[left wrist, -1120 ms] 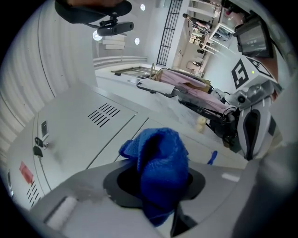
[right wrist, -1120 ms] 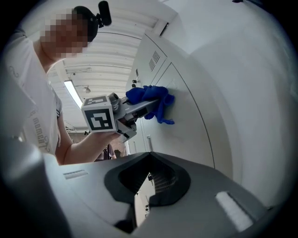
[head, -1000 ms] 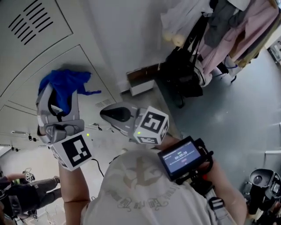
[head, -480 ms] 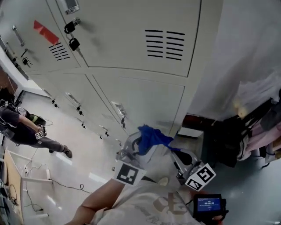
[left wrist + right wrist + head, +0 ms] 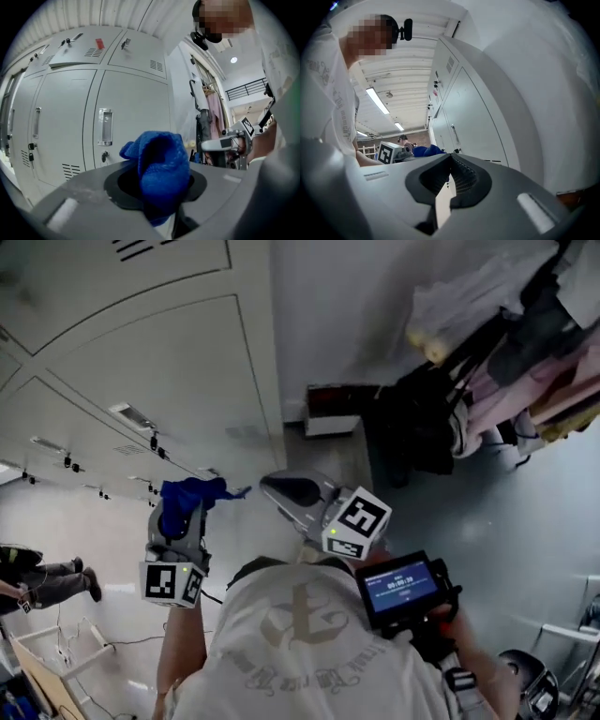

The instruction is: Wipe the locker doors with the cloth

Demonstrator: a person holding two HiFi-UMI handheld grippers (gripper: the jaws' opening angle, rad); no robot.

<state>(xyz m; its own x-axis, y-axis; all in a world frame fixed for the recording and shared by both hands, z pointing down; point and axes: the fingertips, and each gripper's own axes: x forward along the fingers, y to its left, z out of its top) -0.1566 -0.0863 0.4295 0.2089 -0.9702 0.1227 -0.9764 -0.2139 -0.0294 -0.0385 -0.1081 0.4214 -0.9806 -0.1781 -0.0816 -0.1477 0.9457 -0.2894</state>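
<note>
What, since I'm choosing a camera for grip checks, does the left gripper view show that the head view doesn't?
Only the left gripper view: the left gripper seen close up, jaws closed on the blue cloth, plus a red label on an upper door and a recessed handle. Only the head view: the handheld screen, the dark bags by the wall, the grey floor. Both: the cloth, the locker doors, the right gripper and the hanging clothes.
</note>
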